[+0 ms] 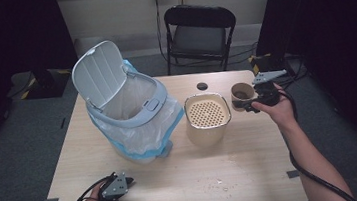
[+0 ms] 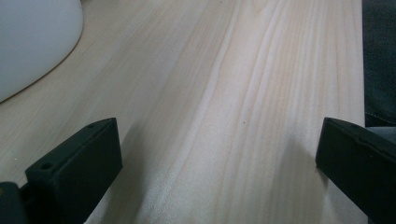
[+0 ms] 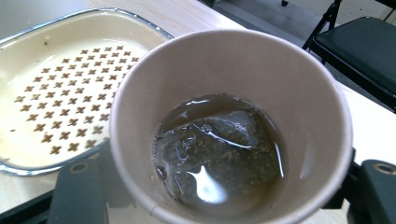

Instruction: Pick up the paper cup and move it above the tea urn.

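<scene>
A tan paper cup holds brown liquid with wet dregs at its bottom. My right gripper is shut on the cup, lifted at the table's right side, just right of a cream container with a perforated strainer top. A grey-lidded bin with a clear plastic liner stands open, left of the strainer. My left gripper rests low over the bare wooden table near the front left edge, jaws wide apart with nothing between them.
A black folding chair stands behind the table. A small dark round spot lies on the tabletop behind the strainer. The bin's white base shows at the upper left of the left gripper view. Crumbs speckle the table's front.
</scene>
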The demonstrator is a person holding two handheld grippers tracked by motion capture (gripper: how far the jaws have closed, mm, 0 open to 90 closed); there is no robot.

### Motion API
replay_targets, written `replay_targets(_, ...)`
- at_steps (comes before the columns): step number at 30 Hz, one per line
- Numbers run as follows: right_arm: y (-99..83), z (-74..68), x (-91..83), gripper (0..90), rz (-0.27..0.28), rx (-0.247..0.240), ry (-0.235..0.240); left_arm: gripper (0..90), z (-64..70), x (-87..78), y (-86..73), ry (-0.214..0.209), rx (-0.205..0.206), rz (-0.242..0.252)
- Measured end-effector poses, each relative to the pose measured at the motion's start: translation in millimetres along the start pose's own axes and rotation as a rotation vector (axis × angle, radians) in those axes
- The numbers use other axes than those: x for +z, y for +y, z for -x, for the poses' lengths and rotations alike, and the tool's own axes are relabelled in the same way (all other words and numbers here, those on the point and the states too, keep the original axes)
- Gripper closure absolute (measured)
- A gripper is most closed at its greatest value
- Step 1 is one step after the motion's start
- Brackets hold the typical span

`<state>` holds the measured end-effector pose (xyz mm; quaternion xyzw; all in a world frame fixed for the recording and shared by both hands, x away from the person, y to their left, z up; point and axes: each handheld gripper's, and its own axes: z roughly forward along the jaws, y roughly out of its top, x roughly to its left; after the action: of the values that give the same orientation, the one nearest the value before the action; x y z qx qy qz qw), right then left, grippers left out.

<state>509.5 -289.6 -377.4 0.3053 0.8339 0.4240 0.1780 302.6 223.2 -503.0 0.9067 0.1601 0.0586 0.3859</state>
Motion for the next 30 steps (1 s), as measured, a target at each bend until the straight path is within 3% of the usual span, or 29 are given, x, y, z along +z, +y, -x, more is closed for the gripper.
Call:
replay_targets(23,17.6,23.1,22.8,27.3,0.011,-0.004,-0.008,0.0,0.0,0.2,0.0,0.001,0.0,0.005)
replay_targets(30,26.6,25.9,33.1,27.5,0.011,-0.037,-0.003,0.0,-0.1,-0.2,0.3,0.003,0.003,0.0)
